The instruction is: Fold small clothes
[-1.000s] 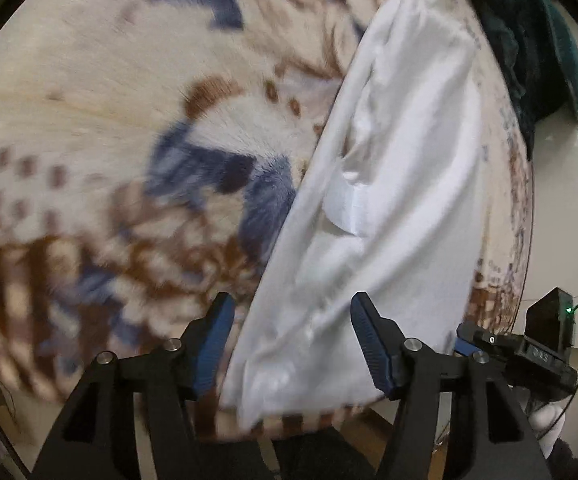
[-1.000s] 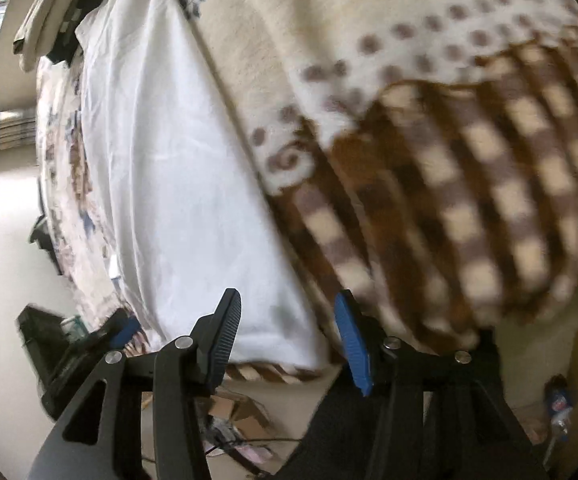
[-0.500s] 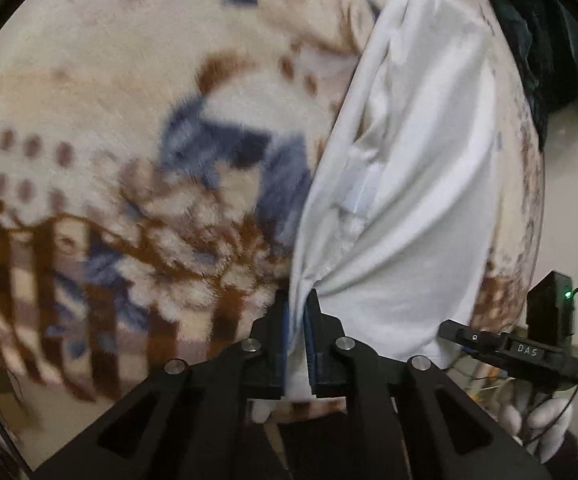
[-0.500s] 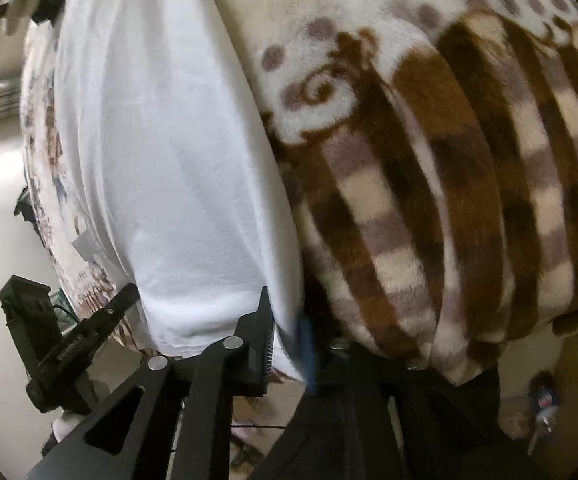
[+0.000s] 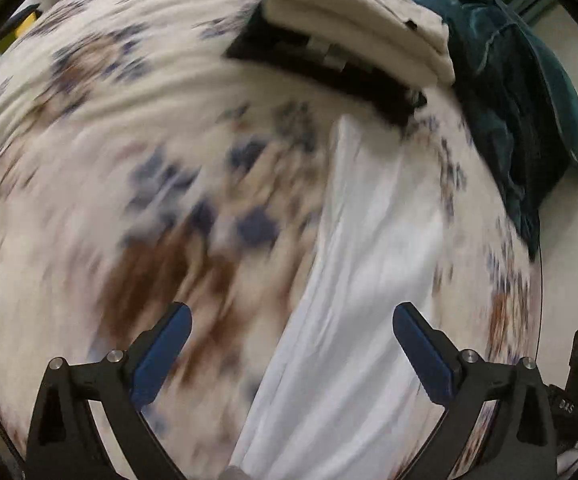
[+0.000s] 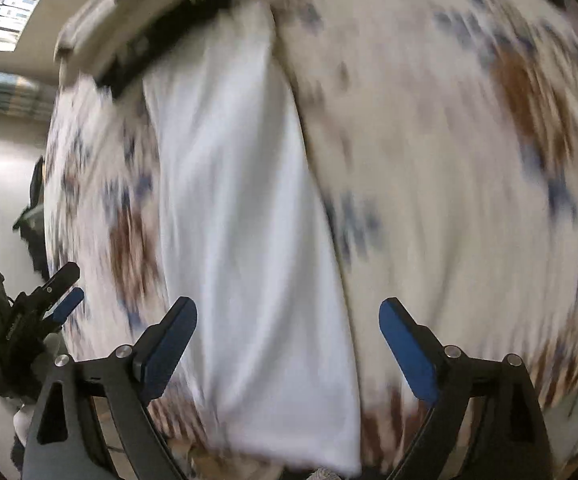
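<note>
One white garment (image 5: 369, 264), one patterned blanket (image 5: 129, 140), one teal cloth (image 5: 521, 92), two open tongs (image 5: 291, 346) (image 6: 287, 336).

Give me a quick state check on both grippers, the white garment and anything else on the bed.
left gripper: open, holding nothing.
right gripper: open, holding nothing.
white garment: lying as a long narrow strip on the blanket, released.
folded stack: cream pieces piled over a dark one, at the garment's far end.
patterned blanket: spread under everything.
teal fabric: bunched at the bed's edge.
</note>
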`<state>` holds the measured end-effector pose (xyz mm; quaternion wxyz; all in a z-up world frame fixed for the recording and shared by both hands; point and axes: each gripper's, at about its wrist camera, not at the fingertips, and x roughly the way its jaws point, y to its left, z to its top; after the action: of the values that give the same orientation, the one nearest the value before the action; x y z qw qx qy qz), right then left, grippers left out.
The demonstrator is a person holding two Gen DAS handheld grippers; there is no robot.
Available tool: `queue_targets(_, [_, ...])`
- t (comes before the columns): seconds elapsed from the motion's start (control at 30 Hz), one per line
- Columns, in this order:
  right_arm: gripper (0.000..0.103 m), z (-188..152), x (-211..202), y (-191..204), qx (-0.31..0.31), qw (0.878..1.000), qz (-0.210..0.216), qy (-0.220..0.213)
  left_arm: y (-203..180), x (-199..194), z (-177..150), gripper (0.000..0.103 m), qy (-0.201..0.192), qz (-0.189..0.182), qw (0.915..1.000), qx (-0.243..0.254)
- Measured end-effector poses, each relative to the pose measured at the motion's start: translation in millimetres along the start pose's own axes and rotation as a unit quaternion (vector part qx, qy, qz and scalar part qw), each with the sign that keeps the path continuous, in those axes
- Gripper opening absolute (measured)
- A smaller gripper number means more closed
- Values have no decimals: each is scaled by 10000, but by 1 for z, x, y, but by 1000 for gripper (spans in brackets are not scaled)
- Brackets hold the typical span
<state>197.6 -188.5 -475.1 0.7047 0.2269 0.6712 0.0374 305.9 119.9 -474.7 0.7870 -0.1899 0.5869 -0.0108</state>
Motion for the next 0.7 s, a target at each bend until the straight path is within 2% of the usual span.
queue_targets(0.07, [94, 56, 6, 1, 27, 9997, 176, -139, -8, 24, 34, 103, -104, 61, 9999, -5])
queue_targets(0.13, [94, 106, 12, 2, 33, 9994, 286, -196, -17, 59, 69, 102, 23, -52, 10000, 56])
queue_targets(0.23, [94, 176, 45, 10, 9, 9990, 416, -138, -22, 99, 99, 100, 226, -294, 9993, 81])
queue_targets(0.33, [94, 227, 77, 3, -90, 9981, 603, 5, -22, 145, 124, 96, 507, -506, 9974, 121])
queue_targets(0.43, [93, 264, 117, -1, -114, 9972, 704, 231, -26, 161, 132, 75, 644, -519, 9960, 335])
queue_targets(0.47, [93, 274, 128, -4, -57, 9967, 751, 308, -29, 162, 131, 58, 564, -473, 9961, 491])
queue_targets(0.5, [94, 281, 138, -4, -40, 9958, 827, 394, -31, 162, 131, 30, 531, -474, 9959, 566])
queue_targets(0.53, [93, 288, 147, -4, -25, 9944, 959, 449, -29, 161, 130, 14, 508, -531, 9958, 543])
queue_targets(0.6, [93, 298, 156, 0, -75, 9933, 1055, 457, -27, 163, 132, 9, 480, -639, 9957, 475])
queue_targets(0.63, [88, 301, 156, 3, -96, 9926, 1141, 400, -29, 160, 130, 9, 406, -608, 9957, 565])
queue_targets(0.67, [78, 304, 155, 8, -180, 9917, 1224, 362, -32, 160, 131, 9, 362, -570, 9956, 649])
queue_targets(0.7, [34, 306, 155, 11, -211, 9923, 1164, 359, -33, 159, 131, 8, 330, -541, 9955, 705])
